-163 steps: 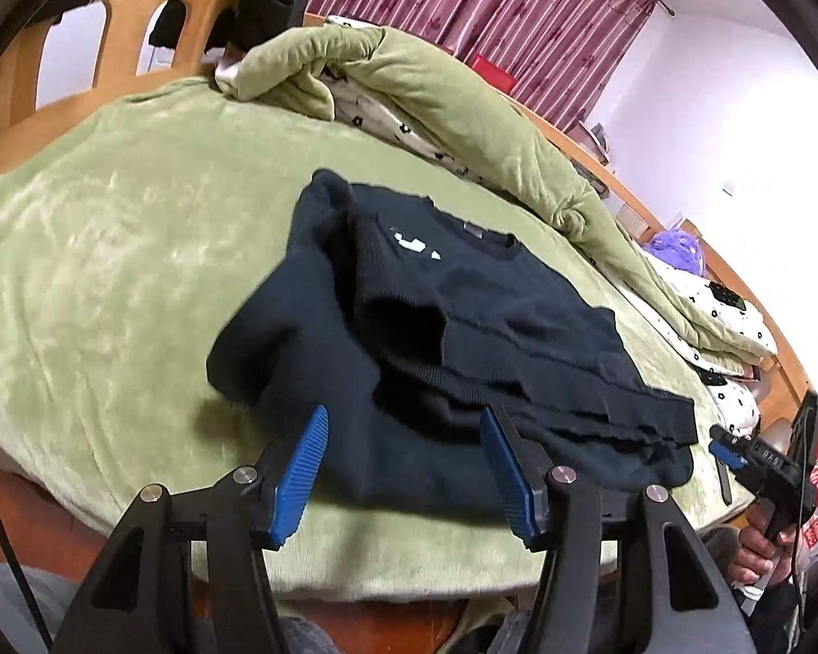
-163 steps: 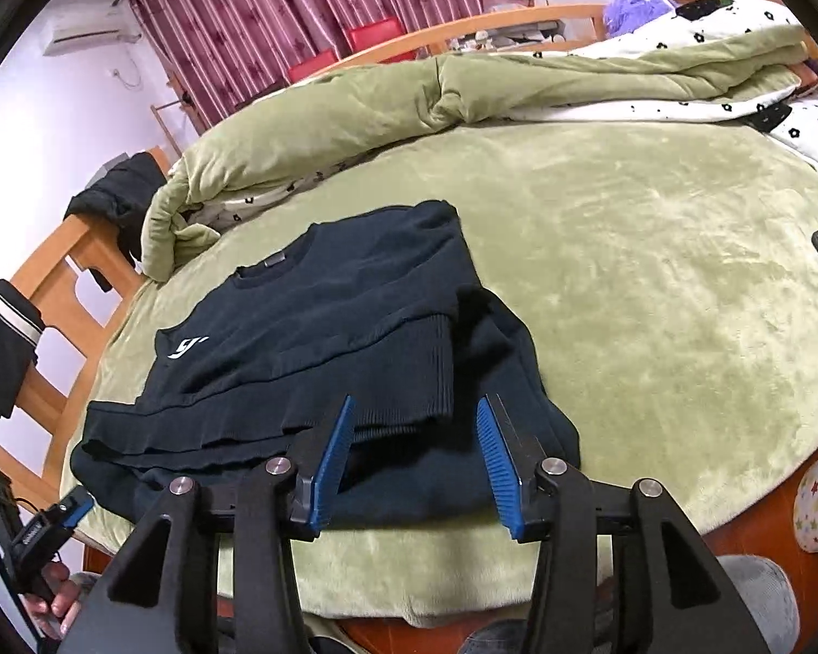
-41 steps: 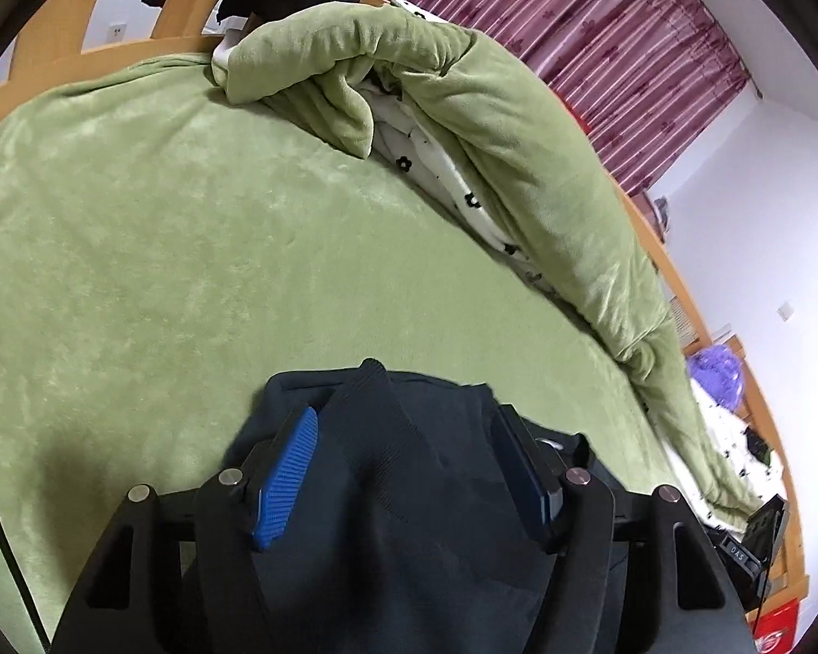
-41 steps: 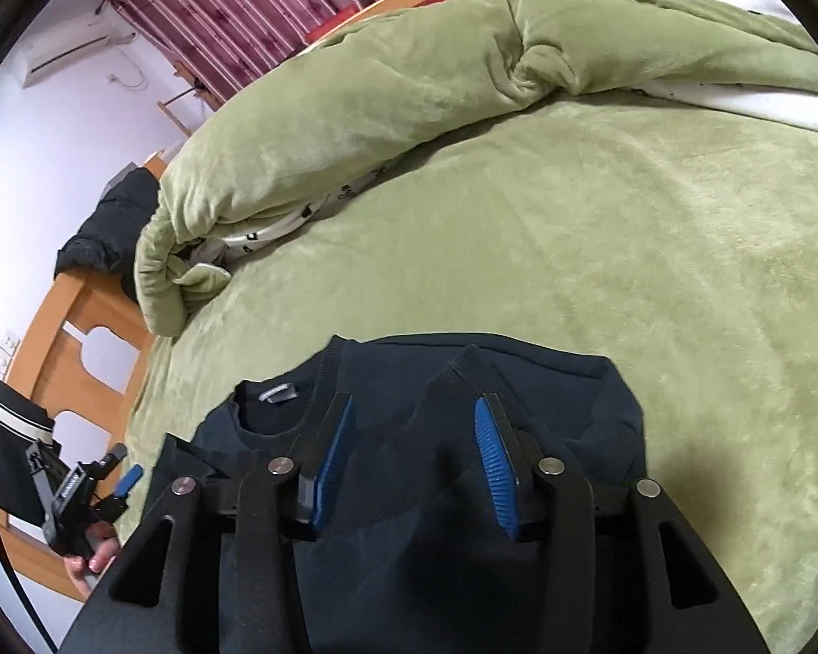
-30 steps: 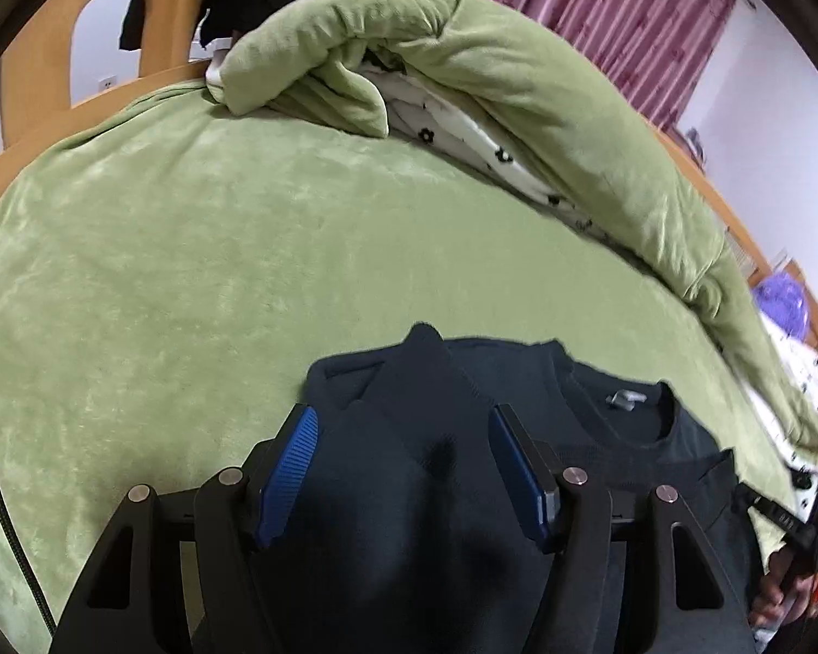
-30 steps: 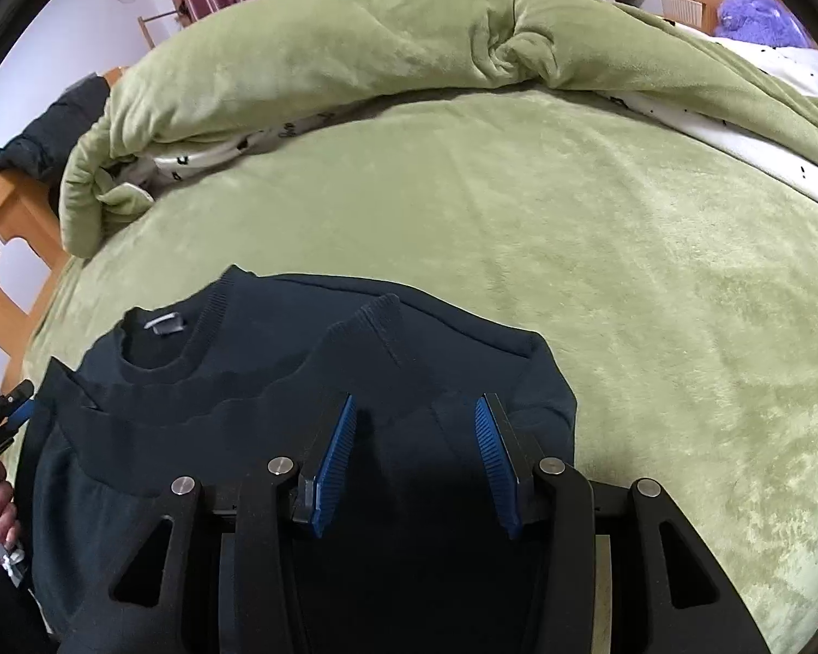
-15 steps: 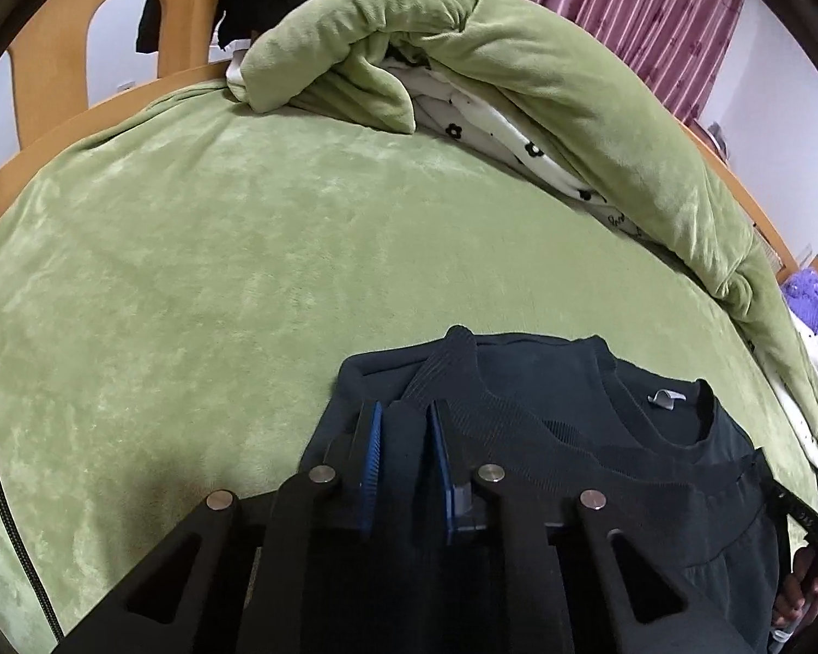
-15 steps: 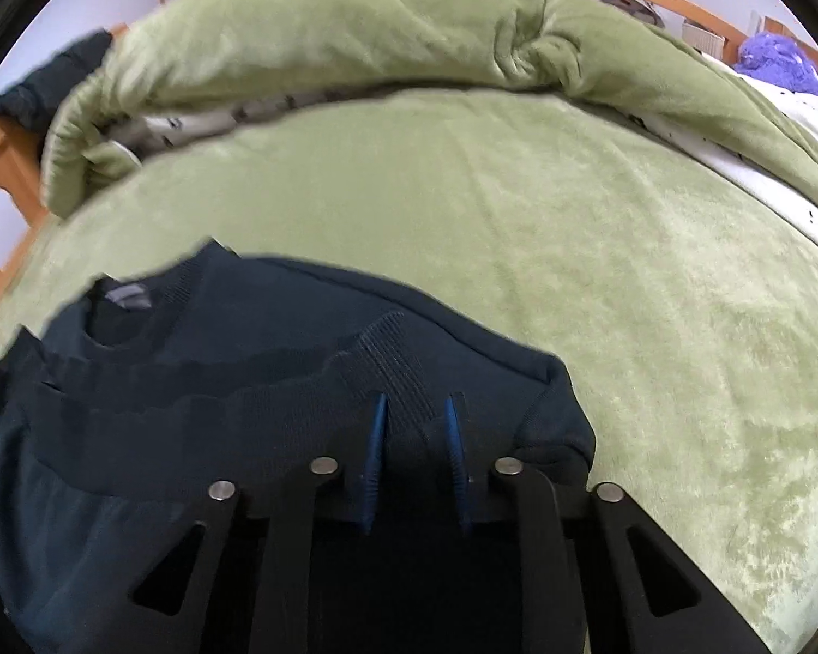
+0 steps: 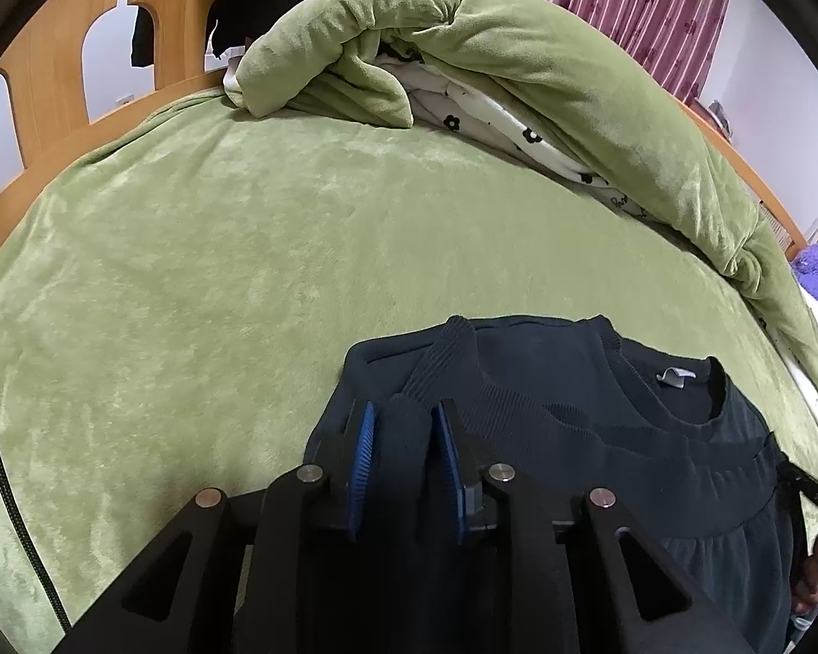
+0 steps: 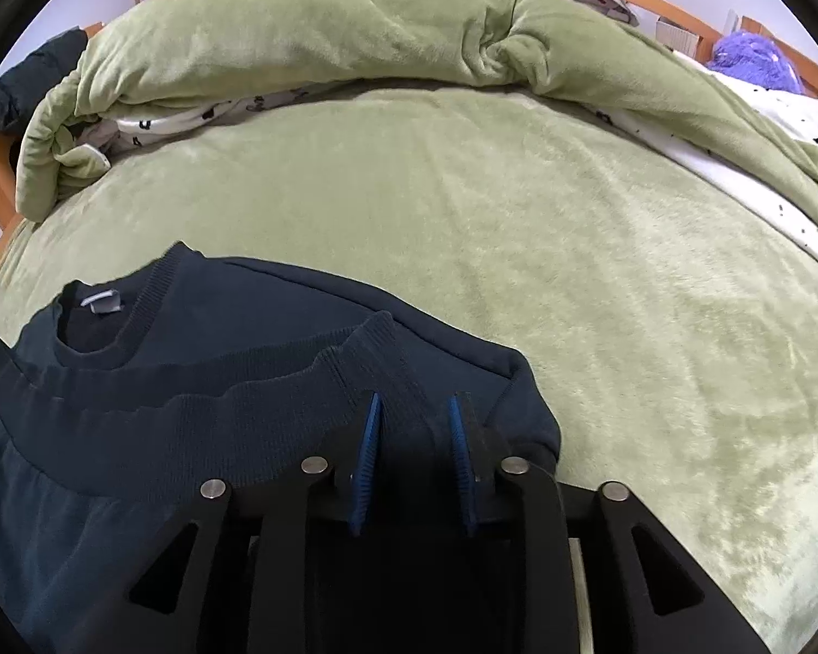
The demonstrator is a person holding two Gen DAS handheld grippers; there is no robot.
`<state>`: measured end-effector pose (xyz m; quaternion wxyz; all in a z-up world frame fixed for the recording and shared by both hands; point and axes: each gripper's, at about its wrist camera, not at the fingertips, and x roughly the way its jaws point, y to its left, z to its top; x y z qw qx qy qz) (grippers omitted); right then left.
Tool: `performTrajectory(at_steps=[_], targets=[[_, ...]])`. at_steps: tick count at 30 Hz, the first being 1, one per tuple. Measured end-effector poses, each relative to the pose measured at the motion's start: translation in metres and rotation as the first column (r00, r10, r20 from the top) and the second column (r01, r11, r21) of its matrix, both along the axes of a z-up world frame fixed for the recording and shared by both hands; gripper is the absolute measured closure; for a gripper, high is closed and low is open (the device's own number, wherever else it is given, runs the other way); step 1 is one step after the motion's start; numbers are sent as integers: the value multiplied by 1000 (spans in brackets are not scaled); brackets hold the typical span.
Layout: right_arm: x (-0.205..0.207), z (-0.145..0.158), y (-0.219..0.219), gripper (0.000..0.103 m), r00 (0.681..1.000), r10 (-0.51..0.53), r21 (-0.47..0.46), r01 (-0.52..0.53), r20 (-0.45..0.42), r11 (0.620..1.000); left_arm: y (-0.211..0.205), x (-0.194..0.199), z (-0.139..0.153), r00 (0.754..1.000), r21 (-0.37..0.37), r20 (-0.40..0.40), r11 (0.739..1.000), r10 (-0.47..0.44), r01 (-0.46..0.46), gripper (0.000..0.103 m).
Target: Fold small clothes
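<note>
A dark navy sweater [image 9: 600,436] lies on the green bed blanket [image 9: 218,250], its ribbed hem folded up towards the collar. My left gripper [image 9: 403,419] is shut on the hem near the sweater's left edge, a fold of cloth pinched between its blue pads [image 9: 363,452]. In the right wrist view the sweater [image 10: 191,398] fills the lower left. My right gripper [image 10: 415,414] is shut on the hem near the right edge, cloth between its blue pads [image 10: 366,452]. The collar label [image 10: 101,301] shows.
A rolled green quilt [image 9: 518,54] with a white flowered lining lies along the far side of the bed, also in the right wrist view [image 10: 354,27]. A wooden headboard [image 9: 82,54] stands at the left. A purple plush [image 10: 752,62] sits far right.
Both grippers carried the sweater's lower part up over its body towards the collar, then closed from wide open onto the hem. In the last half second both moved slightly back.
</note>
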<state>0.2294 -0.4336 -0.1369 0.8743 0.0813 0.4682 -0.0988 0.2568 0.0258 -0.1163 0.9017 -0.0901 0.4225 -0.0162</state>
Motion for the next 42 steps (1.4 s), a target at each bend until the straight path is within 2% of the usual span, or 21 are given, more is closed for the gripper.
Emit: performTrajectory(at_steps=[4,8,11,15,20,23,27,29,31,36,42], targets=[[-14,21,16,67,999,3,-6,-3,41,1000,-1,-6,4,1000,21,-6,1000,-7,7,76],[-29,42,41,64,995,40,35,-43,89,998,1,-19,9,1000,38,-3,999,-11,11,69],[-36,52,72,58,989,93,32,-97,112,995,5,-32,13,1000,41,4,999,-7,6,61],[-44,53,113,56,981,154,53,-160,116,986,14,-53,11,1000,16,11,1000,-6,6,46],[-51,48,159,56,970,220,60,-227,102,972,24,-74,7,1000,-4,-7,1000,-20,20,46],[-57,40,180,54,963,255,70,-261,86,963,33,-93,9,1000,-43,6,999,-22,23,46],[-59,6,203,54,966,260,-2,-260,-2,966,42,-123,8,999,-117,-3,993,-32,32,46],[-63,-6,205,54,969,248,-24,-248,4,968,43,-136,7,999,-133,2,990,-45,45,45],[-69,-2,206,54,969,248,-44,-247,17,968,44,-148,6,998,-141,11,988,-54,55,45],[-87,12,198,54,972,230,-22,-229,39,973,44,-177,1,996,-151,32,984,-86,89,44],[-123,21,202,54,969,231,-84,-224,84,971,52,-212,-4,996,-232,62,969,-66,79,41]])
